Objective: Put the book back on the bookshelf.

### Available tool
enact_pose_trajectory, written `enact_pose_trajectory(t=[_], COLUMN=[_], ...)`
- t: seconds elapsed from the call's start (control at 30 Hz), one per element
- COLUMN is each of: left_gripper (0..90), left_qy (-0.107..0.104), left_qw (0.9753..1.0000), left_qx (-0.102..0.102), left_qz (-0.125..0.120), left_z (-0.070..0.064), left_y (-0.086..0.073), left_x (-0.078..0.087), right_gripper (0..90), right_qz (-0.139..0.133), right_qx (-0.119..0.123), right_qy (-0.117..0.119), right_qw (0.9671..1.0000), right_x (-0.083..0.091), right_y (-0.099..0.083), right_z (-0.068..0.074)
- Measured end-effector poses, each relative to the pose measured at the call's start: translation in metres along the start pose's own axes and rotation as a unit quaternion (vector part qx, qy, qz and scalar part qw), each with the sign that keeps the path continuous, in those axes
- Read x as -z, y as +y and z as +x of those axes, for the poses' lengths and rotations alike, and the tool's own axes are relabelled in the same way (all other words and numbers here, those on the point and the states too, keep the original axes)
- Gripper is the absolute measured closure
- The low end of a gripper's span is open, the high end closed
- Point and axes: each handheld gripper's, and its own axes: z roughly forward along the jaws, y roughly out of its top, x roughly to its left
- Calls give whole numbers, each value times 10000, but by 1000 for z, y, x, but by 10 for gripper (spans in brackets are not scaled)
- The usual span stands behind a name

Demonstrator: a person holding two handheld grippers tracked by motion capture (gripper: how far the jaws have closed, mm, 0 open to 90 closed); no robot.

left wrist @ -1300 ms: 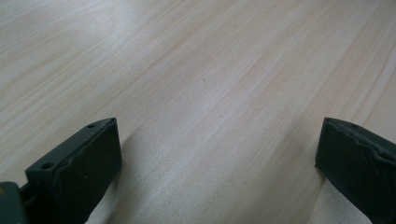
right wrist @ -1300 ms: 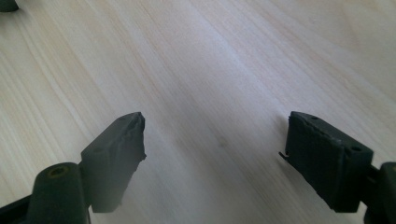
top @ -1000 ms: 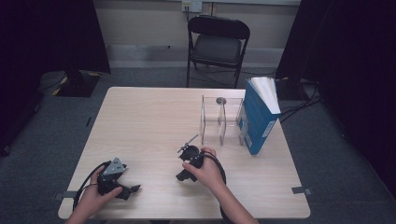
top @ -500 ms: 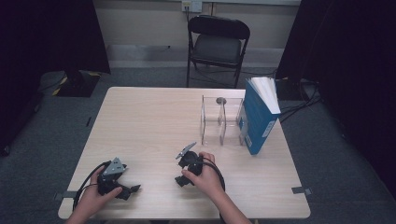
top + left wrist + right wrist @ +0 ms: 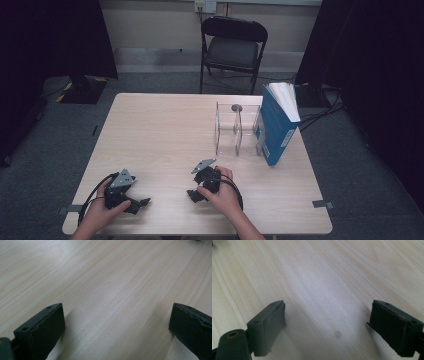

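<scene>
A pale wooden table (image 5: 165, 130) takes up the middle of the high view, with a black folding chair (image 5: 232, 47) standing behind it at the top centre of the frame. On the right part of the table a blue book (image 5: 276, 127) stands upright, white pages turned up, just beside a clear acrylic rack (image 5: 237, 131) with upright dividers; whether book and rack touch is hard to tell from this distance.

In the lower centre of the frame the right gripper (image 5: 196, 194) rests low on the tabletop in the person's right hand (image 5: 222, 192), well apart from the rack and book above it. In the right gripper view its jaws stand wide apart over bare wood, nothing between them.

In the lower left of the frame the left gripper (image 5: 141, 203) lies near the table's front edge, held by the left hand (image 5: 102, 210), its cable looping beside it. The left gripper view shows its jaws also spread wide, only wood grain between them.
</scene>
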Motion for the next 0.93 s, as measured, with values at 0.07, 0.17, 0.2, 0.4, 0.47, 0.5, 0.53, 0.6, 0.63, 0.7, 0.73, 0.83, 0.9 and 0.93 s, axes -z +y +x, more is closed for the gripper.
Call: enact_pose_trajectory(t=[0.07, 0.17, 0.2, 0.4, 0.47, 0.5, 0.53, 0.6, 0.63, 0.7, 0.73, 0.83, 0.9, 0.93], left_gripper=[0, 0, 0, 0, 0, 0, 0, 0, 0, 0, 0, 0, 0, 0], left_qy=[12, 10, -2, -3, -3, -4, -5, 11, 13, 17, 17, 11, 13, 13], left_qw=[10000, 10000, 10000, 10000, 10000, 10000, 10000, 10000, 10000, 10000, 10000, 10000, 10000, 10000], left_qx=[-49, -66, -23, -22, -22, -23, -21, -35, -34, -22, -26, -28, -28, -29], left_qz=[12, 26, 20, 20, 24, 23, 23, 71, 66, 62, 65, 65, 66, 68], left_z=[1, 1, 0, 0, 0, 0, 0, 0, 0, 0, 0, 0, 0, 0], left_y=[0, 0, 0, 0, 0, 0, 0, 0, 0, 0, 0, 0, 0, 0], left_x=[0, 0, 0, 0, 0, 0, 0, 1, 1, 1, 1, 1, 1, 1], right_gripper=[120, 120, 120, 121, 121, 121, 121, 121, 121, 121, 121, 121, 121, 121], right_qz=[-147, -314, -336, -542, -587, -601, -609, -616, -634, -707, -726, -782, -781, -784], right_qx=[0, -57, -69, -63, -64, -57, -63, -63, -64, -73, -86, -69, -65, -57], right_qy=[-36, -69, -72, -55, -66, -65, -67, -68, -63, -73, -66, -46, -42, -30], right_qw=[9999, 9995, 9994, 9985, 9982, 9982, 9981, 9981, 9979, 9974, 9973, 9969, 9969, 9969], right_x=[-1, -1, -1, -1, -1, -2, -2, -2, -2, -2, -2, -2, -2, -2], right_y=[-2, -6, -6, -12, -13, -13, -13, -14, -14, -16, -16, -17, -17, -17], right_z=[0, 1, 2, 2, 2, 2, 2, 2, 2, 2, 2, 2, 2, 1])
